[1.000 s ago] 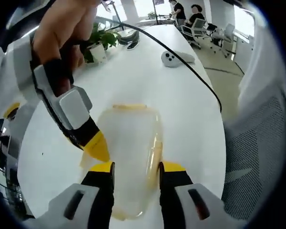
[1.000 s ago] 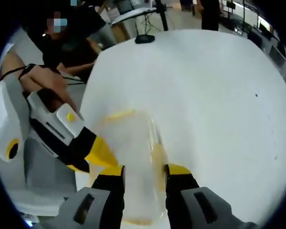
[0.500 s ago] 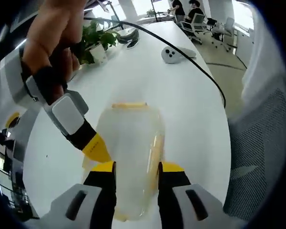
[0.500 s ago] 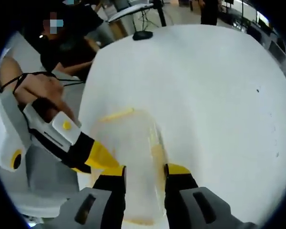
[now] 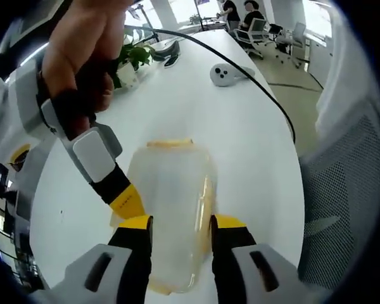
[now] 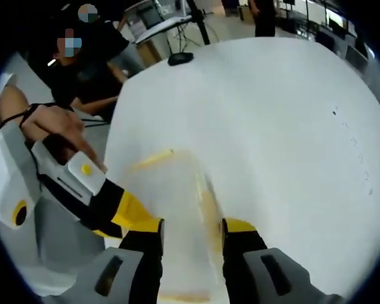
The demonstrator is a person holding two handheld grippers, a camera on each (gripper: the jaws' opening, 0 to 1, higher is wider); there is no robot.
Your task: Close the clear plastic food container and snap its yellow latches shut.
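**A:** What do you see in the left gripper view?

**B:** The left gripper [image 5: 177, 223] reaches forward. Its two jaws sit on both sides of the clear box [image 5: 172, 215], pressing on its sides. The box lies on the white table [image 5: 196, 107], near the edge closest to us. The right gripper [image 5: 128, 202] comes in from the left, held by a hand [image 5: 85, 50]. Its yellow tip touches the box's side. I cannot tell if that one is open or shut here.

**A:** Is there room to move?

**B:** Yes, lots of bare table past the box. I count one plant [image 5: 130, 58], one black cable [image 5: 240, 69] and one gray controller [image 5: 223, 74] far back.

**A:** And the right gripper view?

**B:** The right gripper [image 6: 191, 227] also has a jaw on each side of the box [image 6: 177, 215]. I see two yellow latches [image 6: 151, 158] there. The left gripper [image 6: 130, 212] touches the box from the left. The table [image 6: 272, 114] is wide open to the right.
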